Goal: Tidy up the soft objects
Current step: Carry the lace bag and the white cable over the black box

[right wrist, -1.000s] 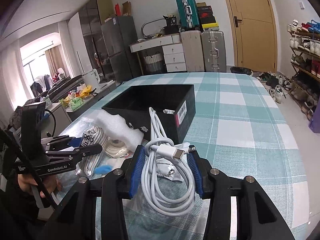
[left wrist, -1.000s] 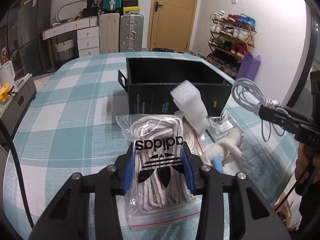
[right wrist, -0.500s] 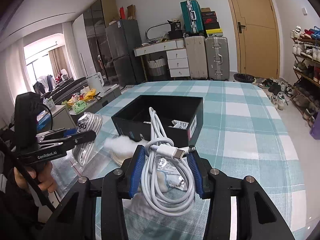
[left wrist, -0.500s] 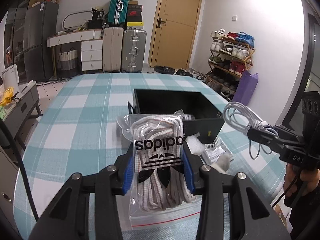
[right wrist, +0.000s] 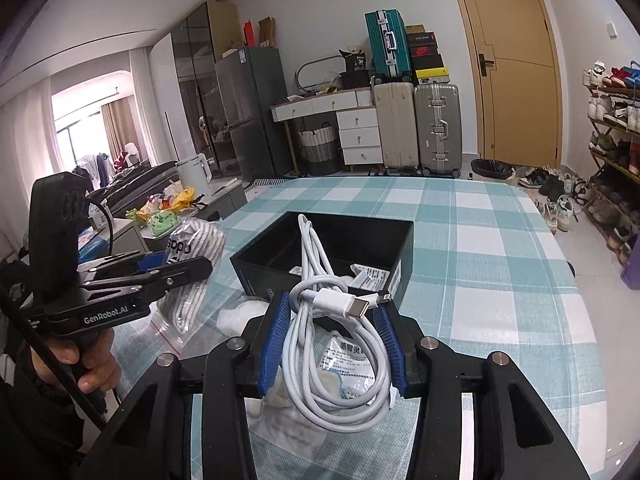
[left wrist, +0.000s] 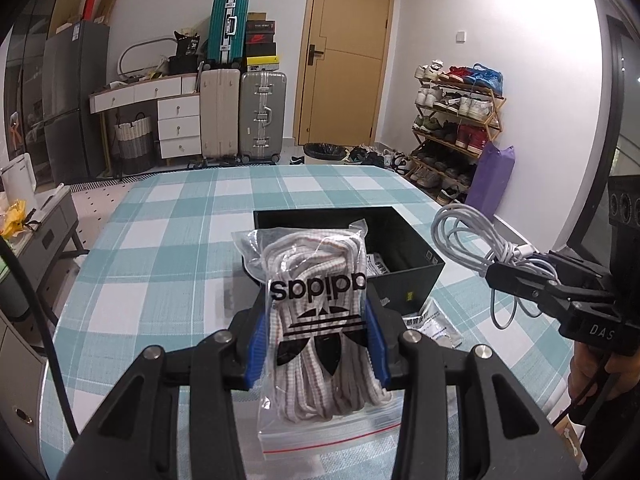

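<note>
My left gripper (left wrist: 316,340) is shut on a clear zip bag of white shoelaces (left wrist: 320,304) with a black adidas logo, held above the table. It also shows in the right wrist view (right wrist: 192,272). My right gripper (right wrist: 332,344) is shut on a coiled white USB cable (right wrist: 332,320), also seen in the left wrist view (left wrist: 476,240). An open black box (left wrist: 404,248) sits on the checked tablecloth in front of both grippers (right wrist: 320,248), with white packets inside.
A printed plastic packet (left wrist: 432,320) and white foam (right wrist: 236,316) lie on the teal checked table (left wrist: 168,264) beside the box. Suitcases, drawers, a door and a shoe rack stand beyond the table.
Both grippers have risen well above the table with their loads, and the box now looks lower and farther. The foam and plush by the box have dropped out of the left view.
</note>
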Motion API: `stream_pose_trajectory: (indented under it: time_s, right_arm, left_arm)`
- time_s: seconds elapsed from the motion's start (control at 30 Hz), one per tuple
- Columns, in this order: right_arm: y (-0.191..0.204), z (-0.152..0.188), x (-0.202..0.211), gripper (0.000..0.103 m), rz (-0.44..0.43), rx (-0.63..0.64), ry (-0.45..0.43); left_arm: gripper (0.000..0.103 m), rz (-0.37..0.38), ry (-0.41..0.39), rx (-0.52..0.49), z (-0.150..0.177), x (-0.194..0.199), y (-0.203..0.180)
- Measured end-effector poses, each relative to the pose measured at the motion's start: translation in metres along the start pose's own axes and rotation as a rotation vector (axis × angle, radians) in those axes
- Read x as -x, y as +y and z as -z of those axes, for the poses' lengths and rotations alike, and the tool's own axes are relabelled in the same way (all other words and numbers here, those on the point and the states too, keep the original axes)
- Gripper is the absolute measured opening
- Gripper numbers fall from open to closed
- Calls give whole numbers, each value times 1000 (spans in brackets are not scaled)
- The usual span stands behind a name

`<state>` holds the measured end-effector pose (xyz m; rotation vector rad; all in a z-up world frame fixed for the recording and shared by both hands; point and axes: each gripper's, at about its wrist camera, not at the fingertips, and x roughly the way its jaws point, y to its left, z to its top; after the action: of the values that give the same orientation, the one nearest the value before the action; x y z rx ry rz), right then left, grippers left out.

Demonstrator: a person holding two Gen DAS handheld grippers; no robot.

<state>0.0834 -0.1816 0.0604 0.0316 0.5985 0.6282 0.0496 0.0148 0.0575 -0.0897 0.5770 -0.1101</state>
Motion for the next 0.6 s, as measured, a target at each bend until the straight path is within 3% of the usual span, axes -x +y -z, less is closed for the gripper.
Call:
stream_pose_trajectory:
  time_s: [0.6]
  right_arm:
    - [7,-55,-7,43,-48,12,-46]
  left_arm:
    - [41,-44,-27,14,-34,-7,16]
